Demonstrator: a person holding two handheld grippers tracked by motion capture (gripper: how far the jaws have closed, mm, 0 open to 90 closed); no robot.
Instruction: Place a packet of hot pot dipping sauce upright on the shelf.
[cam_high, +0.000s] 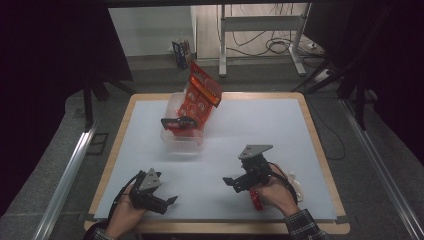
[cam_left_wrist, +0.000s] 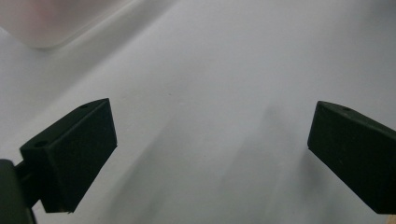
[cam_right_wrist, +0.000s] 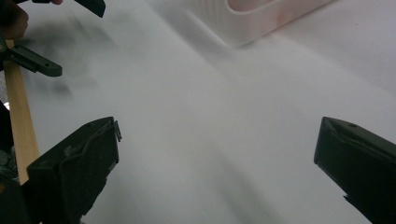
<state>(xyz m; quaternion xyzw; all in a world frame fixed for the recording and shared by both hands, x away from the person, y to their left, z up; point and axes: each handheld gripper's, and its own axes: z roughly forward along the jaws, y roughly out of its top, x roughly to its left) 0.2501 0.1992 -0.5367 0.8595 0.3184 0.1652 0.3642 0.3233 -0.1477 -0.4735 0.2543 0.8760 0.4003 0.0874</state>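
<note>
A red snack bag (cam_high: 202, 94) stands tilted in a clear plastic bin (cam_high: 181, 142) at the table's far left-centre, with a black clip (cam_high: 178, 121) on the bag's lower edge. My left gripper (cam_high: 169, 204) rests low at the front left, open and holding nothing. In the left gripper view its jaws (cam_left_wrist: 211, 121) stand wide apart over bare white table, with a corner of the bin (cam_left_wrist: 46, 25) at top left. My right gripper (cam_high: 231, 184) sits at the front right and points left, open and holding nothing. The right gripper view (cam_right_wrist: 217, 135) has the bin (cam_right_wrist: 252, 18) ahead.
The white tabletop (cam_high: 260, 130) has a wooden rim (cam_high: 320, 150). In the right gripper view, the left gripper (cam_right_wrist: 42, 65) and the table's wooden edge (cam_right_wrist: 18, 116) appear at left. A metal stand (cam_high: 260, 22) and cables lie on the floor beyond.
</note>
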